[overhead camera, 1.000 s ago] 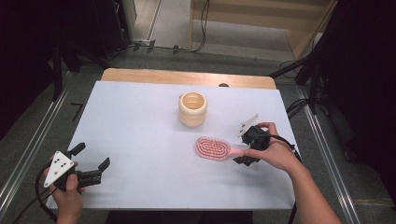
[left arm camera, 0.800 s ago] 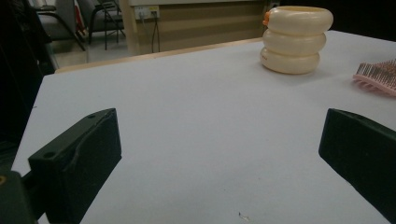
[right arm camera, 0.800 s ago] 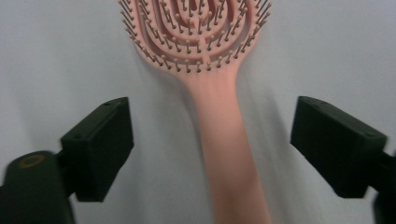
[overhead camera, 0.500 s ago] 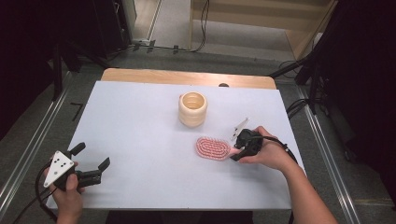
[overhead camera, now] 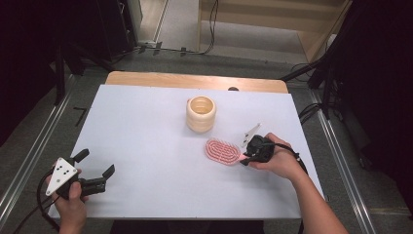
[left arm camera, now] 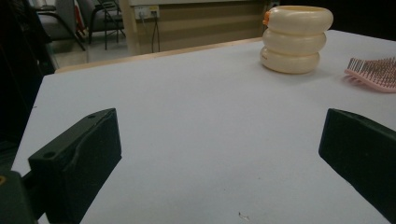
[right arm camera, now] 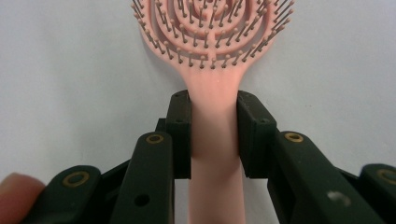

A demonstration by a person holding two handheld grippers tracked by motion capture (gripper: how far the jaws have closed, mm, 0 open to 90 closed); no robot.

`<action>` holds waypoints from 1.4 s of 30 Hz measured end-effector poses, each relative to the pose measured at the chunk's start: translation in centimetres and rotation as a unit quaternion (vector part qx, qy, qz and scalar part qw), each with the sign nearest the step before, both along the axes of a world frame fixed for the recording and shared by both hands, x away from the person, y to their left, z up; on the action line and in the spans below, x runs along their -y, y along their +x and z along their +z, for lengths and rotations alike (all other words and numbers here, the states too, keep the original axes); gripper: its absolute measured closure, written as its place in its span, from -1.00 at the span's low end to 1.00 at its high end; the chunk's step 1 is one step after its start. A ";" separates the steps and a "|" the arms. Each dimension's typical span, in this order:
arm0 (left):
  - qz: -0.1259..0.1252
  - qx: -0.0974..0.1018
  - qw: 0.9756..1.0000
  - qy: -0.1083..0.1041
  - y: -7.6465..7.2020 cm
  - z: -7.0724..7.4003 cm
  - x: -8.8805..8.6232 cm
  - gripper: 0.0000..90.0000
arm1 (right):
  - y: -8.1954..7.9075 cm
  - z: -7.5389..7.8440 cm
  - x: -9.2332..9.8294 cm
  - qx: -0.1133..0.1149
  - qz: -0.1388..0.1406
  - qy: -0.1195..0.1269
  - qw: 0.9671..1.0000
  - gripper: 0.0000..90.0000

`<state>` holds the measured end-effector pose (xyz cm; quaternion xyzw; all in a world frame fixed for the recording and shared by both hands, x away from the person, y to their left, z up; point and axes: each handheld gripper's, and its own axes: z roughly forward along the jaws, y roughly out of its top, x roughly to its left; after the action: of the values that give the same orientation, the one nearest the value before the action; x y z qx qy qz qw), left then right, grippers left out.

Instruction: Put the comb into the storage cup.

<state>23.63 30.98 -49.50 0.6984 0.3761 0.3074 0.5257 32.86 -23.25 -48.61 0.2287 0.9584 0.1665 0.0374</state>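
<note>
A pink hairbrush [overhead camera: 221, 151] lies bristles up on the white table [overhead camera: 146, 122], right of centre. My right gripper [overhead camera: 246, 157] comes at it from the right. In the right gripper view its jaws have just been closing, and the pads [right arm camera: 182, 126] now press on both sides of the brush handle [right arm camera: 215, 154]. My left gripper [overhead camera: 96, 162] rests near the table's front left corner, open with nothing between its fingers [left arm camera: 79, 158]. The left gripper view looks across bare table toward the hairbrush [left arm camera: 373, 74].
A cream ribbed cup [overhead camera: 200, 113] stands upright behind the brush, near the table's middle; in the left gripper view the cup [left arm camera: 296, 39] stands at the upper right. A wooden strip [overhead camera: 195, 80] runs along the far edge. Dark floor and cables surround the table.
The right gripper's jaws went from wide open around the brush handle to shut on it, and the hand shifted slightly left. The left gripper has not moved.
</note>
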 end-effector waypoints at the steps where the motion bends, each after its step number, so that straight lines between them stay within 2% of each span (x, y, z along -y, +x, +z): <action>1: 0.000 0.000 1.000 0.000 0.0 0.0 0.0 -1.00 | -0.1 0.0 0.1 0.000 0.001 0.005 1.000 0.50; 6: 0.000 0.000 1.000 0.000 0.0 0.0 0.0 -1.00 | -0.4 0.2 0.4 0.014 -0.005 0.024 1.000 0.50; 7: 0.000 0.000 1.000 0.000 0.0 0.0 0.0 -1.00 | -0.4 0.2 0.5 0.013 -0.005 0.033 0.999 0.50; 11: -0.001 -0.001 1.000 0.001 0.0 0.0 0.0 -1.00 | -0.6 0.7 0.3 0.024 -0.005 0.032 0.999 0.50; 13: -0.001 -0.001 1.000 0.002 0.0 0.0 0.0 -1.00 | -0.7 0.7 0.1 0.021 -0.010 0.032 0.999 0.50; 14: -0.001 -0.001 1.000 0.002 0.0 0.0 0.0 -1.00 | -0.8 0.5 -0.1 0.013 -0.014 0.020 1.000 0.50; 16: -0.001 -0.001 1.000 0.002 0.0 0.0 0.0 -1.00 | -0.7 0.3 -0.2 0.014 -0.007 0.019 1.000 0.50; 21: -0.001 -0.001 1.000 0.001 0.0 0.0 0.0 -1.00 | -0.7 -0.2 -0.4 -0.001 -0.028 0.019 0.999 0.47; 23: -0.001 -0.001 1.000 0.001 0.0 0.0 0.0 -1.00 | -0.7 -0.2 -0.5 -0.001 -0.032 0.024 0.999 0.20; 24: -0.001 -0.001 1.000 0.001 0.0 0.0 0.0 -1.00 | -0.6 -0.1 -0.6 0.001 -0.034 0.020 0.999 0.15; 27: -0.001 -0.001 1.000 0.001 0.0 0.0 0.0 -1.00 | -0.4 0.1 -0.9 0.007 -0.036 0.012 0.999 0.19; 28: -0.001 -0.001 1.000 0.001 0.0 0.0 0.0 -1.00 | -0.3 0.0 -1.2 0.003 -0.035 0.005 0.999 0.30; 32: -0.001 -0.001 1.000 0.001 0.0 0.0 0.0 -1.00 | -0.2 -0.1 -1.5 -0.005 -0.034 0.002 0.999 0.45; 33: -0.001 -0.001 1.000 0.001 0.0 0.0 0.0 -1.00 | -0.2 0.0 -1.6 -0.008 -0.036 -0.005 0.999 0.46; 36: 0.000 0.000 1.000 0.001 0.0 0.0 0.0 -1.00 | -0.2 0.1 -1.6 -0.010 -0.038 -0.005 0.999 0.50; 40: 0.000 -0.001 1.000 0.001 0.0 0.0 0.0 -1.00 | -0.5 0.0 -1.4 0.002 -0.043 0.015 0.999 0.51; 41: -0.001 -0.001 1.000 0.001 0.0 0.0 0.0 -1.00 | -0.6 0.0 -1.2 0.003 -0.053 0.031 0.998 0.51; 42: 0.000 -0.001 1.000 0.001 0.0 0.0 0.0 -1.00 | -0.7 0.1 -1.1 0.004 -0.054 0.036 0.998 0.51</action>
<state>23.63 30.96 -49.51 0.6991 0.3759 0.3070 0.5251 32.19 -22.19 -48.51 0.2803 0.9380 0.1994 0.0420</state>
